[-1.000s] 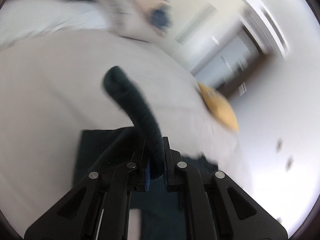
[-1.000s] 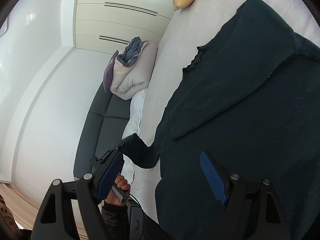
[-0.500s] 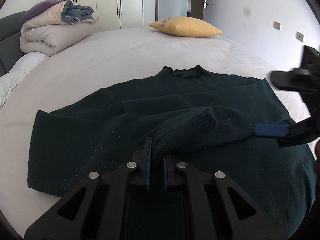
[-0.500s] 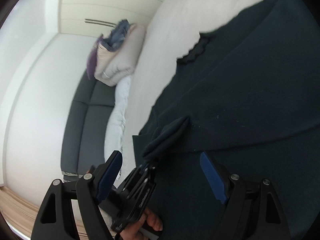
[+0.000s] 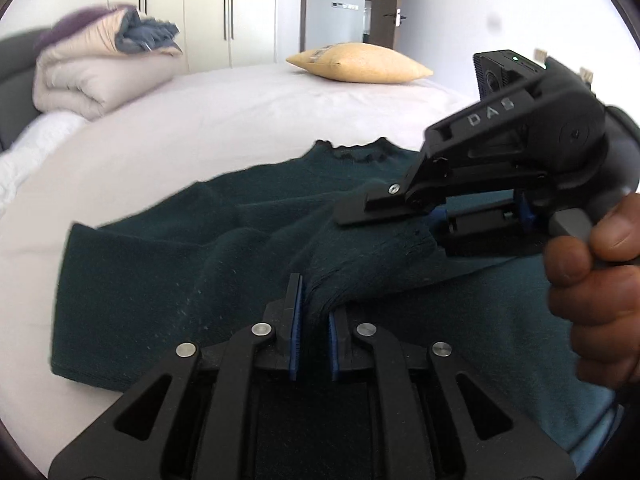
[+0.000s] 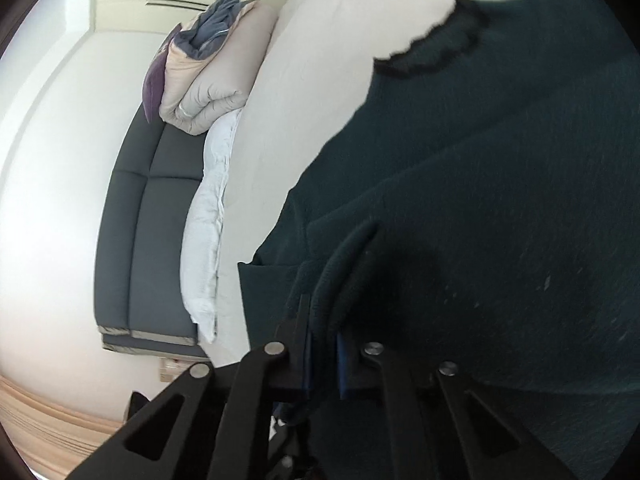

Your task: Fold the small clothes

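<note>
A dark green sweater (image 5: 160, 280) (image 6: 500, 200) lies flat on the white bed (image 5: 200, 120), its neck towards the far side. One sleeve (image 5: 360, 272) (image 6: 340, 272) is folded across its body. My left gripper (image 5: 314, 312) has that sleeve between its blue pads, and its jaws are opening. My right gripper (image 5: 416, 230) (image 6: 324, 344), held by a hand (image 5: 592, 280), reaches in from the right. Its jaws are closing on the sleeve's cuff end, and fabric fills the narrow gap between the pads.
A folded beige duvet (image 5: 100, 76) (image 6: 216, 80) sits at the bed's far left by a dark headboard (image 6: 148, 220) and a white pillow (image 6: 208, 240). A yellow cushion (image 5: 356, 64) lies at the far edge. Wardrobe doors (image 5: 208, 12) and a doorway (image 5: 384, 4) stand behind.
My left gripper swung the raised sleeve down and laid it across the sweater. My right gripper came in from the right, open, and its jaws closed on the sleeve's cuff.
</note>
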The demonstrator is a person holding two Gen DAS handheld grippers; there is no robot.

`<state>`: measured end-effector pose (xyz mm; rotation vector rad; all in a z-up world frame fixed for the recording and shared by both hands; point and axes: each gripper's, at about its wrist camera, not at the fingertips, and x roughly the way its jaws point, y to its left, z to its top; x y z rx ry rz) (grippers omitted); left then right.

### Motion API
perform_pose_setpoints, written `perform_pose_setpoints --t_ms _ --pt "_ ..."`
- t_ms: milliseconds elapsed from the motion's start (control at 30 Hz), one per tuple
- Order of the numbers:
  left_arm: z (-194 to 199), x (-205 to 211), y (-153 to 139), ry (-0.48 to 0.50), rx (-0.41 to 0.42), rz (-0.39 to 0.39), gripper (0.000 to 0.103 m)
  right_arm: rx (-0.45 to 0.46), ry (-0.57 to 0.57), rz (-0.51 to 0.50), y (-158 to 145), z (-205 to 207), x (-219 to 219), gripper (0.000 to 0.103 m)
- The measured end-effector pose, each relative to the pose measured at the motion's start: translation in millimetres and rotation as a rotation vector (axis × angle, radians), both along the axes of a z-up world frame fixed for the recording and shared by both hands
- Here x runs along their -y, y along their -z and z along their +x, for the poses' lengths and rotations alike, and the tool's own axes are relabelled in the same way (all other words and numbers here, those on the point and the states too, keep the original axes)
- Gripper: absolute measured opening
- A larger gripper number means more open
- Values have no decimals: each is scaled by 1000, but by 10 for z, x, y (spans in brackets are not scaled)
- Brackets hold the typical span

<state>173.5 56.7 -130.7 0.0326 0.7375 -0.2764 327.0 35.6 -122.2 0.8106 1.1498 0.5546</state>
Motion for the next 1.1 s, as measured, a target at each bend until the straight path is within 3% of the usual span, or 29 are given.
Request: perform_pose_setpoints --t_ms 67,233,500,667,933,1100 --pt "-49 -98 -68 12 -16 -66 18 47 6 -45 -92 -39 101 9" --pt "-171 -584 -245 -33 -31 -276 19 86 78 -161 -209 -125 621 9" --pt "142 -1693 -342 -293 -67 -476 19 63 181 -307 -173 -112 1355 9" --pt "378 -1877 -487 -302 -62 -454 19 50 192 -357 -117 -109 1525 9" --pt "530 -1495 -637 -222 -67 -420 19 41 196 -397 -113 -140 1595 9" --pt "717 -1292 -565 -190 -101 -403 19 38 214 -406 -107 -198 1697 9"
